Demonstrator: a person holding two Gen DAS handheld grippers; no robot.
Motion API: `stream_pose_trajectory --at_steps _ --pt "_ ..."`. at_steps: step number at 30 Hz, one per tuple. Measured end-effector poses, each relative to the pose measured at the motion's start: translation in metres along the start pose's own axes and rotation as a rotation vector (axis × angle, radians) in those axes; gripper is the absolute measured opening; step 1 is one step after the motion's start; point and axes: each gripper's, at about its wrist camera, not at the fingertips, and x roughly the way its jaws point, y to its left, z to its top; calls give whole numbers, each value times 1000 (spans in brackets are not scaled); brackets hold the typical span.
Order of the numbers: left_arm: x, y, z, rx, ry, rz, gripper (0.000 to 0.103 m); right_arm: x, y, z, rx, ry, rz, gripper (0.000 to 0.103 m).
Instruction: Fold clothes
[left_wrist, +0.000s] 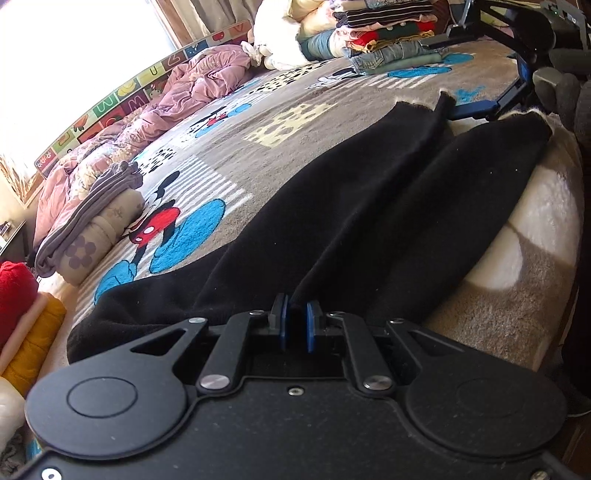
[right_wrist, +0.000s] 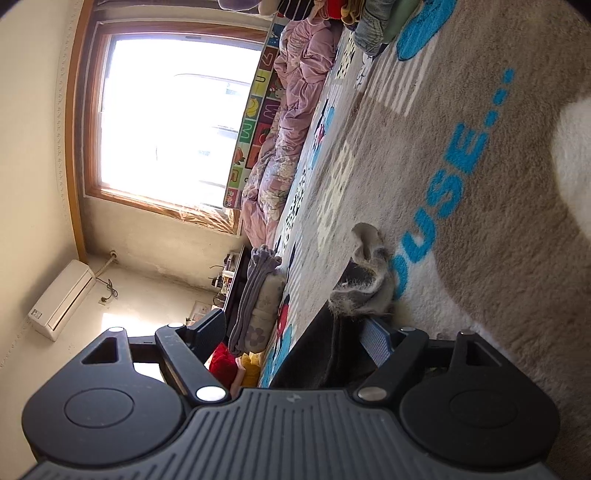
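Observation:
Black fleece-lined trousers (left_wrist: 369, 206) lie spread on the cartoon-print blanket (left_wrist: 295, 122), both legs running away from my left gripper (left_wrist: 295, 325). That gripper is shut on the trousers' near end, with black cloth pinched between its blue pads. My right gripper (left_wrist: 443, 79) sits at the far leg ends, turned on its side. In the right wrist view the right gripper (right_wrist: 295, 336) stands open. A trouser cuff (right_wrist: 362, 280) with its grey lining turned out lies between the fingers, next to the blue pad (right_wrist: 376, 343).
A tall stack of folded clothes (left_wrist: 388, 33) stands at the far end of the bed. A crumpled pink quilt (left_wrist: 192, 85) runs along the window side. A folded grey and floral bundle (left_wrist: 96, 221) and red and yellow rolls (left_wrist: 22, 306) sit at the left.

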Motion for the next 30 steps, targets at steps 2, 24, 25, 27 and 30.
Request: stream_pose_trajectory --at_steps 2,24,25,27,30 --pt "0 0 -1 -2 -2 -2 7 0 4 -1 -29 3 -22 78" --pt "-67 90 -15 -465 -198 -46 67 20 43 2 -484 8 -326 79" --pt "-69 102 -18 -535 -215 -13 67 23 43 5 -483 15 -324 79" --pt "-69 127 -26 -688 -218 24 67 28 43 11 -474 24 -317 78" --pt "-57 164 -38 -900 -156 58 67 35 41 22 -446 44 -301 78"
